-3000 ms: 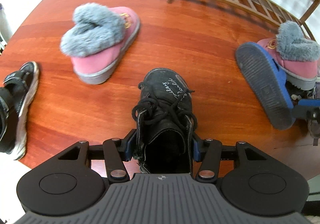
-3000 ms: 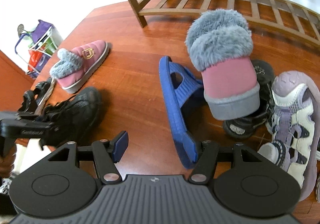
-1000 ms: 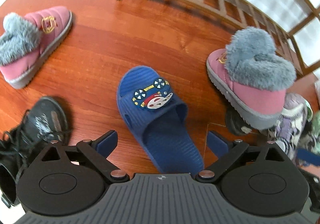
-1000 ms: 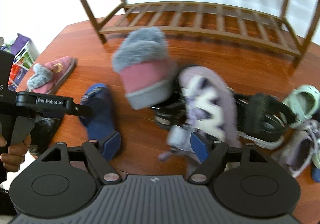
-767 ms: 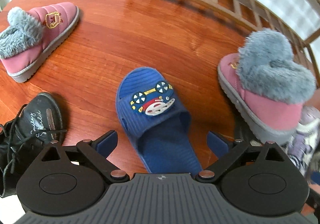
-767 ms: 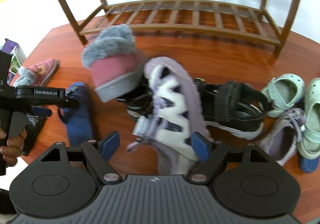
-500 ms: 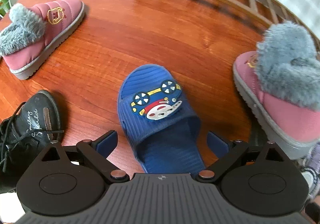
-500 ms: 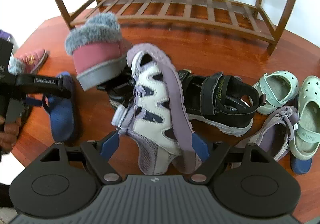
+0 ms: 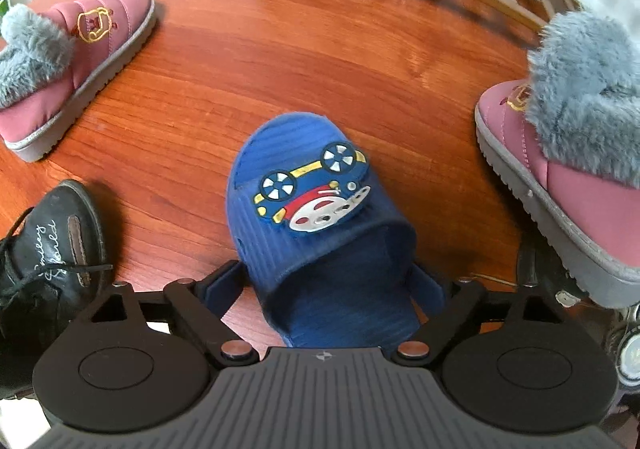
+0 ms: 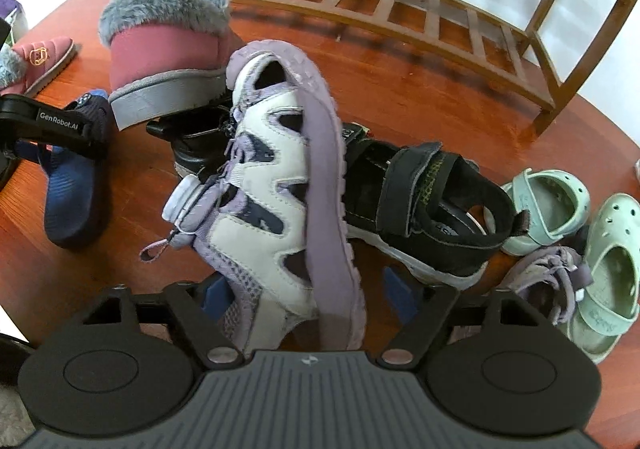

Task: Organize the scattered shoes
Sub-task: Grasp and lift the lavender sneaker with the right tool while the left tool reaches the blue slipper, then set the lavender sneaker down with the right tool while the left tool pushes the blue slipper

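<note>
A blue cartoon slipper [image 9: 316,209] lies sole down on the red-brown wooden floor [image 9: 320,49]. Its heel sits between the fingers of my left gripper [image 9: 328,285], whose jaws are closing, with the pads right at the slipper's sides. In the right wrist view a purple and white sandal [image 10: 276,185] lies on its side across a black sandal [image 10: 432,201]. My right gripper [image 10: 308,297] straddles its heel and its jaws are closing. The left pad is near the upper, and a gap shows at the right pad [image 10: 400,297]. The left gripper's finger [image 10: 52,125] reaches over the slipper [image 10: 76,185].
A wooden shoe rack [image 10: 400,9] stands at the back. One pink fur-lined boot [image 9: 76,61] lies far left, another [image 9: 568,137] on the right leans on the shoe pile. A black lace-up boot [image 9: 48,249] lies near left. Mint clogs [image 10: 560,201] and a second purple sandal [image 10: 548,281] lie right.
The left gripper let go of the black boot, moved over the blue slipper, sank, and its jaws narrowed. The right gripper left the slipper, swung right over the purple sandal and narrowed.
</note>
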`<state>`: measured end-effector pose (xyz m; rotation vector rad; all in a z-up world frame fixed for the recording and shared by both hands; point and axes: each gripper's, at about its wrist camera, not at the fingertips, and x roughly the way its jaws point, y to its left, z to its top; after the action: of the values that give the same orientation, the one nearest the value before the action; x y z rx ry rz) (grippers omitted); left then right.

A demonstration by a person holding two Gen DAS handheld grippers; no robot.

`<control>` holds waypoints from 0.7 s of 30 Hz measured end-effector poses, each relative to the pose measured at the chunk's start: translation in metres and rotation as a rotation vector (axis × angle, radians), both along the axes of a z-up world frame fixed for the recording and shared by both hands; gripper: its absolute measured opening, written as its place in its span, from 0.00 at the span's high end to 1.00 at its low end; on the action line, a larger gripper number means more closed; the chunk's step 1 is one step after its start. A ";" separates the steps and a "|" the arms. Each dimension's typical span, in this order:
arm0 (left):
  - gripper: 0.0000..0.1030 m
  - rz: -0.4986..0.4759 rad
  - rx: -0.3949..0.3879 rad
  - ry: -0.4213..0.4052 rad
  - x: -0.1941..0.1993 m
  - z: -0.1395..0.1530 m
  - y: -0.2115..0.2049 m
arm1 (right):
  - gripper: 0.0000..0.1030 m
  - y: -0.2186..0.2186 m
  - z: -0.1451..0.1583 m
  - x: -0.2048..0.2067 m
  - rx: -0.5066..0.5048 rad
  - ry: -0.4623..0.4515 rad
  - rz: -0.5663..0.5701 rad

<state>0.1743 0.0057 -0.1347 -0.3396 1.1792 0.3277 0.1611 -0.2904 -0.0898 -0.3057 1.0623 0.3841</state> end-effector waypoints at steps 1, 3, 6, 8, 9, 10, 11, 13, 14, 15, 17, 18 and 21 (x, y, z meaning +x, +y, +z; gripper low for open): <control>0.16 -0.003 0.002 -0.001 -0.001 0.000 0.000 | 0.34 -0.001 0.001 0.000 0.003 -0.002 -0.006; 0.16 -0.014 0.003 0.000 -0.004 0.000 0.001 | 0.40 -0.003 0.003 0.001 0.013 -0.004 -0.021; 0.16 -0.045 0.004 0.010 -0.012 0.000 0.002 | 0.51 -0.013 0.006 0.003 0.069 0.025 -0.064; 0.16 -0.063 0.005 0.019 -0.018 0.001 0.003 | 0.63 -0.019 0.006 0.002 0.107 0.049 -0.093; 0.16 -0.073 0.006 0.024 -0.020 0.001 0.003 | 0.69 -0.021 0.007 0.001 0.124 0.060 -0.104; 0.16 -0.086 0.007 0.031 -0.024 0.001 0.004 | 0.81 -0.023 0.007 -0.001 0.139 0.070 -0.111; 0.16 -0.099 0.008 0.038 -0.028 0.001 0.005 | 0.93 -0.024 0.007 -0.003 0.156 0.081 -0.118; 0.16 -0.142 0.009 0.053 -0.037 0.001 0.007 | 0.93 -0.025 0.007 -0.009 0.197 0.106 -0.135; 0.16 -0.168 0.013 0.061 -0.043 0.001 0.007 | 0.93 -0.024 0.007 -0.012 0.210 0.112 -0.144; 0.16 -0.181 0.015 0.064 -0.046 0.001 0.007 | 0.93 -0.024 0.008 -0.016 0.223 0.119 -0.152; 0.16 -0.224 0.019 0.073 -0.055 0.001 0.008 | 0.93 -0.021 0.007 -0.022 0.235 0.125 -0.166; 0.16 -0.231 0.019 0.074 -0.057 0.002 0.007 | 0.93 -0.019 0.007 -0.026 0.239 0.128 -0.172; 0.16 -0.288 0.029 0.078 -0.067 0.002 0.008 | 0.93 -0.010 0.004 -0.038 0.242 0.146 -0.177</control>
<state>0.1076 0.0135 -0.1322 -0.1293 1.2796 0.1073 0.1232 -0.3006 -0.0854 0.0332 1.1622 0.3753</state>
